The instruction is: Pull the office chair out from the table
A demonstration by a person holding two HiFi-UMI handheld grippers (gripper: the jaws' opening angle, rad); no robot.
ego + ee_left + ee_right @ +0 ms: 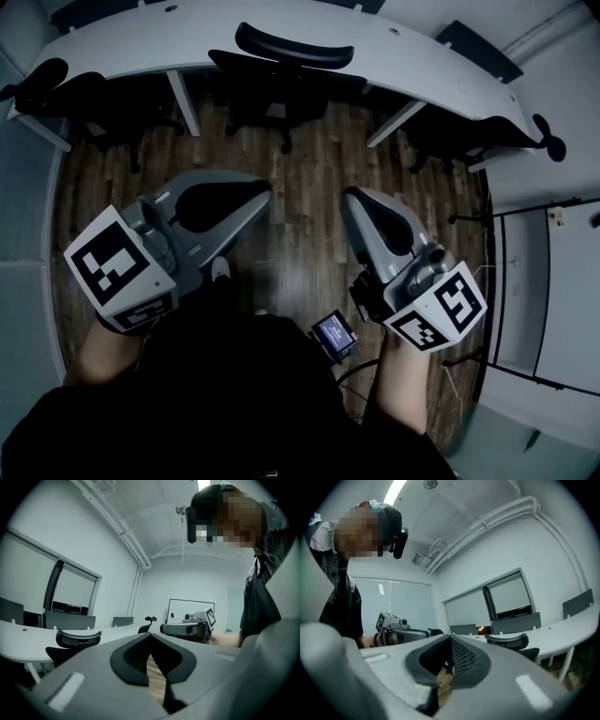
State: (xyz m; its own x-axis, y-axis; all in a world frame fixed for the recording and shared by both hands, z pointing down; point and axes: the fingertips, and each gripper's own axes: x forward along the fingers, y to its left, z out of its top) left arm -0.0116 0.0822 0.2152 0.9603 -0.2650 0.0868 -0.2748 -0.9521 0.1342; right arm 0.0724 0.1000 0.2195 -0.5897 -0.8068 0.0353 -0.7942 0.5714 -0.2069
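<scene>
wood plank floor [309, 187]; whiteboard [187, 606] by far wall (black frame); ceiling pipes [487, 523]

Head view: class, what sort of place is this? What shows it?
Probably an office meeting room: a long curved white table with black office chairs drawn up along it, on plank flooring.

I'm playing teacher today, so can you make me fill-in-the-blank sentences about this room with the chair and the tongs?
1. The middle chair is tucked under a table whose top is ____.
2. The left tongs and the right tongs are both shut and hold ____.
3. The floor is made of ____.
Missing words: white; nothing; wood.
</scene>
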